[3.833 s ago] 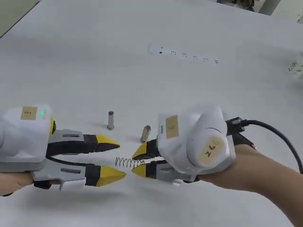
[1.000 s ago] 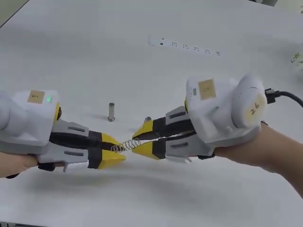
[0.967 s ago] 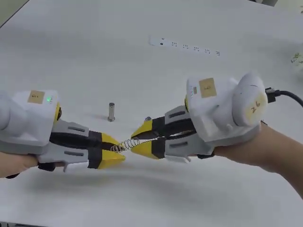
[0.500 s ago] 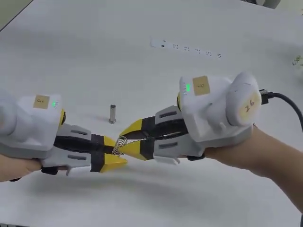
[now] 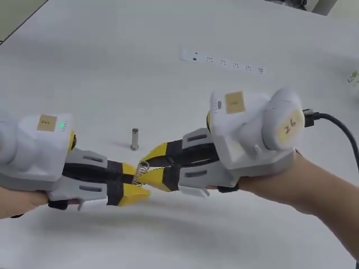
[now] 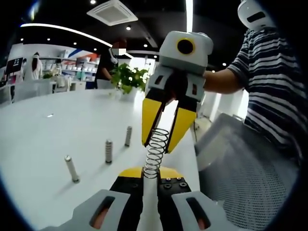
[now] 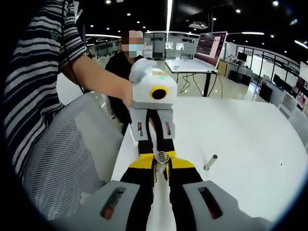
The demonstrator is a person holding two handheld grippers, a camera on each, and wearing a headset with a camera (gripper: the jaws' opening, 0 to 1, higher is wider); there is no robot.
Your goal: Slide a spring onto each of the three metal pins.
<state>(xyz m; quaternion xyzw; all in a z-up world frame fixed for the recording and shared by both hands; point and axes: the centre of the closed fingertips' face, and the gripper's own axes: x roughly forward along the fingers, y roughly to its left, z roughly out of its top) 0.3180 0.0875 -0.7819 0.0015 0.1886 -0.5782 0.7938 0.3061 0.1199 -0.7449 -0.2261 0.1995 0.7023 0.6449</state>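
spring [image 5: 143,167] mostly hidden between jaw tips; left hand-held gripper [image 5: 139,180] body cut off by edge

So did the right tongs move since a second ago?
Yes. The right tongs slid left, closer to the standing pin, squeezing the spring against the left tongs.
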